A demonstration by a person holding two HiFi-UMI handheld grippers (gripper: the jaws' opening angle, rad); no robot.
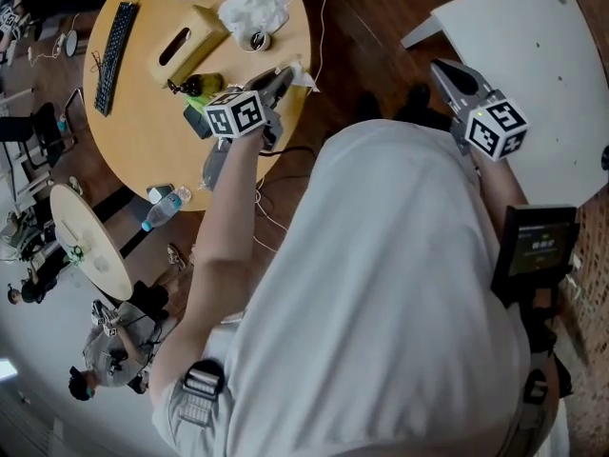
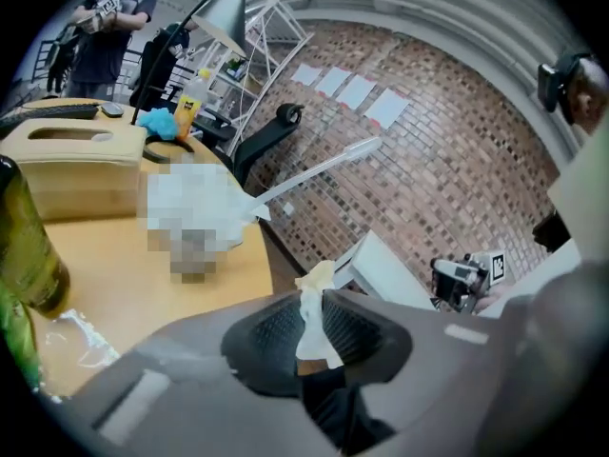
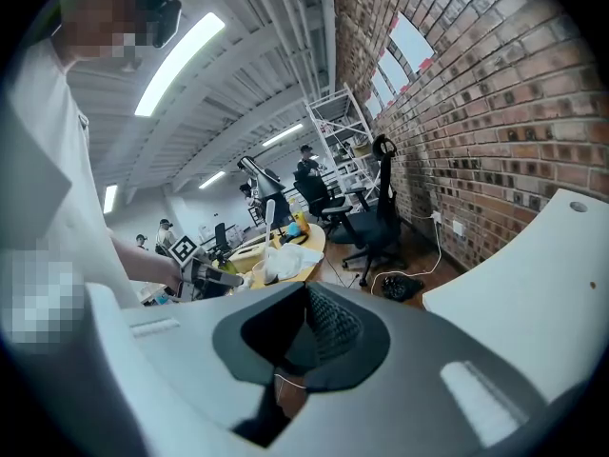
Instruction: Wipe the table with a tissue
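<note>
Currently holding a tissue, not yet wiping. Biggest first: round wooden tabletop (image 1: 143, 150) at upper left in head view, cluttered on the far side, bare wood toward the near edge. Next, white table (image 1: 533, 74) at right, apart from it. On the wood: black keyboard (image 1: 114, 55), tan tissue box (image 1: 190, 44), crumpled white pile (image 1: 257, 6), green bottle (image 1: 202, 86).

Then left tongs (image 1: 283, 72) over the tabletop's right edge, lifted off the surface, clamped on the tissue (image 1: 304, 76). Same in left gripper view: thin white strip (image 2: 314, 322) pinched between the pads, only a small tuft poking past the tips. Over by the white table, right tongs (image 1: 447, 72) shut together, nothing between them.

For a good wipe, probably:
- Lower left tongs onto bare wood beside the bottle, tipped down so paper touches rather than the plastic tips.
- Keep the clamp firm; small pinch, likely to slip or tear under drag.
- Sweep in short overlapping strokes, steering round bottle and box.
- Regrip with more tissue hanging out if only the tuft reaches.
- Leave right tongs parked clear.
</note>
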